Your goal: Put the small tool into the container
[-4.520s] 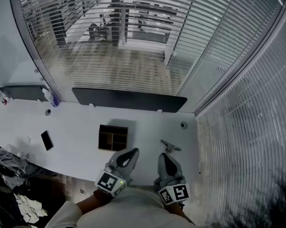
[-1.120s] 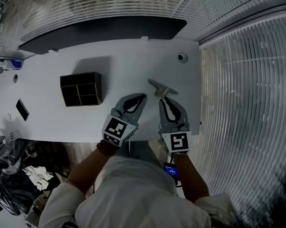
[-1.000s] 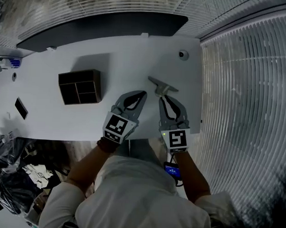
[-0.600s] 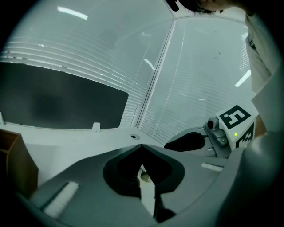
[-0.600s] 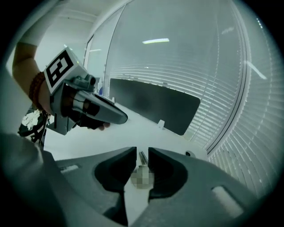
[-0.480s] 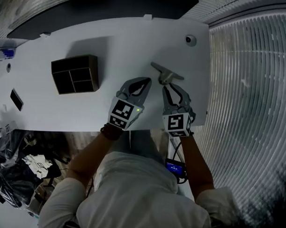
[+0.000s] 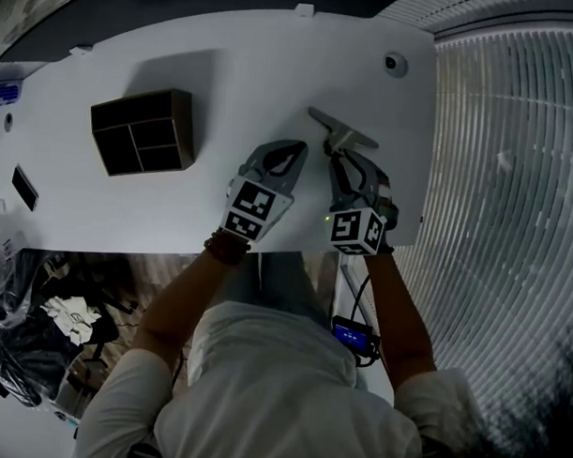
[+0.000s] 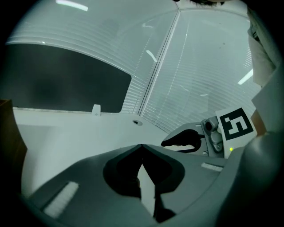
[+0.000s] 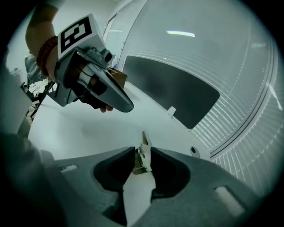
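The small grey T-shaped tool (image 7: 341, 131) lies on the white table (image 7: 255, 63) near its right side. My right gripper (image 7: 343, 158) has come down over the near end of it. Its jaws have just been opening and stand open, and in the right gripper view (image 9: 143, 151) the tool (image 9: 144, 141) sits between the fingertips, resting on the table. Just left of it, my left gripper (image 7: 299, 147) hangs with its tips together and nothing in them (image 8: 141, 146). The container, a brown box (image 7: 182, 116) with several compartments, stands well to the left.
A round grommet (image 7: 395, 63) sits in the table's far right corner, close to the table's right edge. A black phone (image 7: 25, 186) lies at the far left. A dark panel (image 8: 66, 86) runs along the back edge. Clutter (image 7: 39, 327) lies on the floor at lower left.
Both grippers have dropped toward the table. The right one has rolled and closed in on the tool, whose near end now lies between its jaws instead of ahead of them.
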A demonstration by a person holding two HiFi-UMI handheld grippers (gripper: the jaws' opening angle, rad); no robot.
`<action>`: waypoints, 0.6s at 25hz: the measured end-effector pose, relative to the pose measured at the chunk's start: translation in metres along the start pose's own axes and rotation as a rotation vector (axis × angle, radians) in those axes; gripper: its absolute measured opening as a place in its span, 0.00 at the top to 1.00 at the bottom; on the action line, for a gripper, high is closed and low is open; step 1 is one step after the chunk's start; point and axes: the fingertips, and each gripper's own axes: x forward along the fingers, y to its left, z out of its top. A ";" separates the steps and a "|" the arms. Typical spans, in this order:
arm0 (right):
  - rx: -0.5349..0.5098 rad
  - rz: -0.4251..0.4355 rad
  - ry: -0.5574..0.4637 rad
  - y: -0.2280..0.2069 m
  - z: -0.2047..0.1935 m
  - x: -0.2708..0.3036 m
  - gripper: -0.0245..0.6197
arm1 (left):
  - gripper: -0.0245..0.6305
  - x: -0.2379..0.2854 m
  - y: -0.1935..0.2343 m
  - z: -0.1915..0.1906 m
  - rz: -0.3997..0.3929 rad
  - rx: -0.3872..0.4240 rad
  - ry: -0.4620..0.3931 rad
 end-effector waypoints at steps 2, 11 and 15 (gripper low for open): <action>-0.037 -0.008 0.007 0.000 -0.004 0.006 0.80 | 0.96 0.003 0.003 -0.004 0.009 -0.006 0.006; -0.156 -0.021 0.032 -0.005 -0.011 0.023 0.80 | 0.96 0.013 0.011 -0.011 0.032 -0.023 0.036; -0.162 -0.029 0.020 -0.005 -0.010 0.028 0.80 | 0.96 0.016 0.014 -0.013 0.039 -0.031 0.046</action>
